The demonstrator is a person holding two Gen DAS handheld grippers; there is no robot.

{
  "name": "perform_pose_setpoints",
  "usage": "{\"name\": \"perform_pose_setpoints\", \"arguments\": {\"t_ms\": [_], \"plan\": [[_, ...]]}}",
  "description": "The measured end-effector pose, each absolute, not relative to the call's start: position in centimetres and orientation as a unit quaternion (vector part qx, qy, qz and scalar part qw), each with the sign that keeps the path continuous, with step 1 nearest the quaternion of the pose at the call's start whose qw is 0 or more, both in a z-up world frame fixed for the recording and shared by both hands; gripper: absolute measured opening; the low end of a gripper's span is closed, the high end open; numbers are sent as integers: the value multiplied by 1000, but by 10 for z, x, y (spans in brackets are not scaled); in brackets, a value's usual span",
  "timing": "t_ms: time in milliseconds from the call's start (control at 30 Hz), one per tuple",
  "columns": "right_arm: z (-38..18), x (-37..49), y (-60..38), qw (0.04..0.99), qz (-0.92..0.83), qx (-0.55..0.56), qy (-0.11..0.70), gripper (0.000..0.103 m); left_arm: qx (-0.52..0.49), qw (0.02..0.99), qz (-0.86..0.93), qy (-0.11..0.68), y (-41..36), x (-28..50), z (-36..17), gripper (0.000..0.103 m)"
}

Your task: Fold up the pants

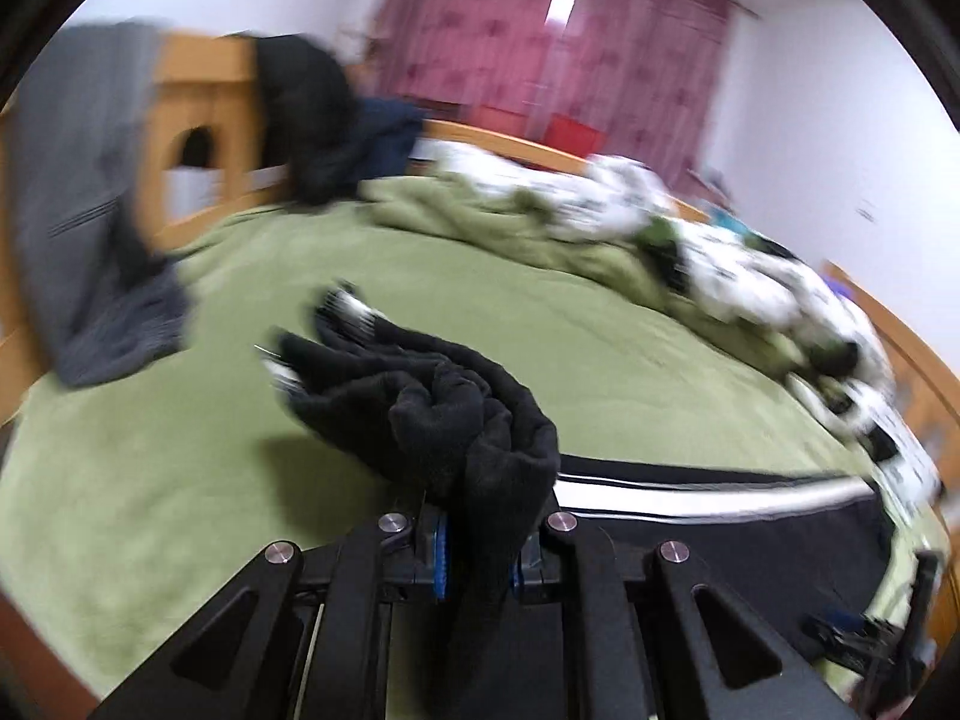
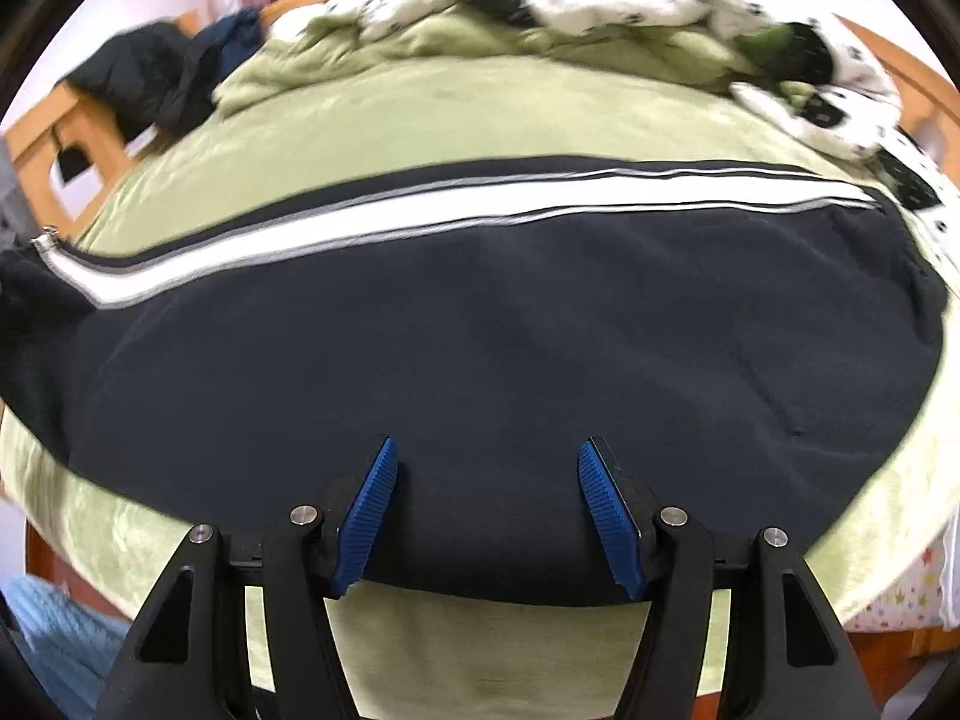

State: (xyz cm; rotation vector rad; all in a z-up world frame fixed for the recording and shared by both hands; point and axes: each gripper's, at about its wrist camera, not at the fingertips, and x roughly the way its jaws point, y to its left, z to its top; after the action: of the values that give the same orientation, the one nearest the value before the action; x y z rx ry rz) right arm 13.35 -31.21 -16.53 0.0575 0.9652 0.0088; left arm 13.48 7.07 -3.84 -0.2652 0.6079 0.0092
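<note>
Dark navy pants (image 2: 480,312) with a white side stripe (image 2: 420,210) lie flat across a green bedspread (image 2: 456,108). My right gripper (image 2: 487,516) is open, its blue pads (image 2: 367,516) just above the near edge of the pants, holding nothing. My left gripper (image 1: 477,552) is shut on a bunched end of the pants (image 1: 444,414), lifted above the bed; the rest of the pants (image 1: 720,534) stretches off to the right. The right gripper (image 1: 864,636) shows at the lower right of the left wrist view.
A rumpled white patterned duvet (image 2: 630,0) lies along the far side of the bed. Dark clothes (image 1: 318,114) hang over the wooden bed frame (image 1: 198,102), and a grey garment (image 1: 90,204) hangs at left. A pink curtain (image 1: 540,36) covers the far wall.
</note>
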Motion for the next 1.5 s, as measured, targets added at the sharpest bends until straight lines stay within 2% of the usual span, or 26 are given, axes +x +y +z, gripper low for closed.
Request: {"name": "perform_pose_setpoints", "arguments": {"t_ms": [167, 333, 467, 533, 567, 600, 667, 767, 900, 1067, 1133, 1200, 1333, 1500], "plan": [[-156, 120, -362, 895, -52, 81, 436, 63, -84, 940, -86, 320, -35, 158, -54, 13], [-154, 109, -414, 892, -88, 156, 414, 63, -79, 903, -162, 389, -133, 175, -116, 13], [-159, 112, -432, 883, -82, 203, 416, 63, -87, 869, -198, 445, -163, 169, -160, 13], [-161, 115, -433, 881, -75, 208, 418, 63, -69, 876, -211, 428, -158, 156, -159, 14], [-162, 116, -430, 881, -72, 206, 419, 63, -67, 871, -228, 430, -153, 151, -154, 20], [-162, 117, -426, 883, -67, 202, 419, 63, -73, 860, -248, 440, -148, 149, -149, 33], [-162, 118, -418, 886, -52, 194, 418, 63, -85, 849, -265, 449, -134, 143, -142, 48], [-161, 129, -399, 890, -7, 189, 416, 63, -79, 870, -257, 414, -95, 115, -121, 62], [-156, 139, -361, 891, 53, 191, 409, 63, -68, 901, -181, 389, -36, 88, -111, 63], [-155, 154, -304, 900, 84, 135, 405, 62, -44, 907, -117, 402, 11, 68, -120, 63], [-162, 163, -288, 901, 74, 107, 415, 50, -33, 902, -99, 419, 22, 62, -132, 63], [-178, 173, -270, 890, 65, 67, 446, 24, -30, 902, -93, 421, 21, 63, -141, 63], [-181, 167, -257, 897, 65, 15, 437, 22, -45, 897, -93, 429, 15, 77, -153, 63], [-182, 158, -283, 884, 81, 99, 450, 21, -60, 899, -97, 423, 2, 91, -163, 63]]}}
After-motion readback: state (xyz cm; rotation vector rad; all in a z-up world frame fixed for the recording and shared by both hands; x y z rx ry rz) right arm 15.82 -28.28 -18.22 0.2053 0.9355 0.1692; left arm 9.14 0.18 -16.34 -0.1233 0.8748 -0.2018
